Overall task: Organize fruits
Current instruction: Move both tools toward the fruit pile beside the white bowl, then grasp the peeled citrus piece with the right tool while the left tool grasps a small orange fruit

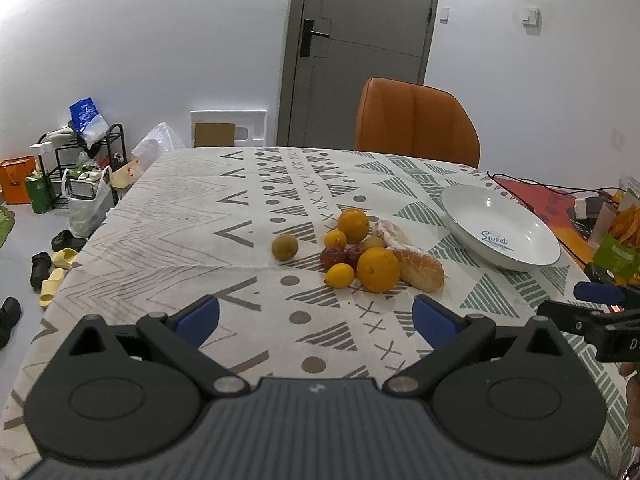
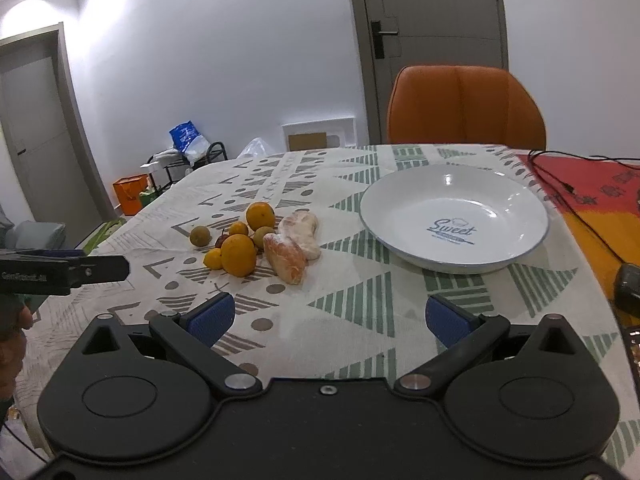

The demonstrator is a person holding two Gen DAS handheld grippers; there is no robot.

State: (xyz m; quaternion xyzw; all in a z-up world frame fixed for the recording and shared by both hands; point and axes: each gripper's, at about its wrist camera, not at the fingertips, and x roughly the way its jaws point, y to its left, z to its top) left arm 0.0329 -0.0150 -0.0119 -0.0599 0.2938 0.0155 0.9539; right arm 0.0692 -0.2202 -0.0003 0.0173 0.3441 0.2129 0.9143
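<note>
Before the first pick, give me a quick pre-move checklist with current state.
1. Left hand-held gripper open and empty: ok.
2. Right hand-held gripper open and empty: ok.
3. White plate empty, ready to receive fruit: ok.
4. Fruit reachable on the tablecloth: ok; near orange sits at the front of the pile, the green-brown fruit lies apart on its left.
5. Bread pieces touch the fruit pile: not ok, a pick may nudge them.
6. Black cable near the plate's far side, clear of the path: cannot tell.
</note>
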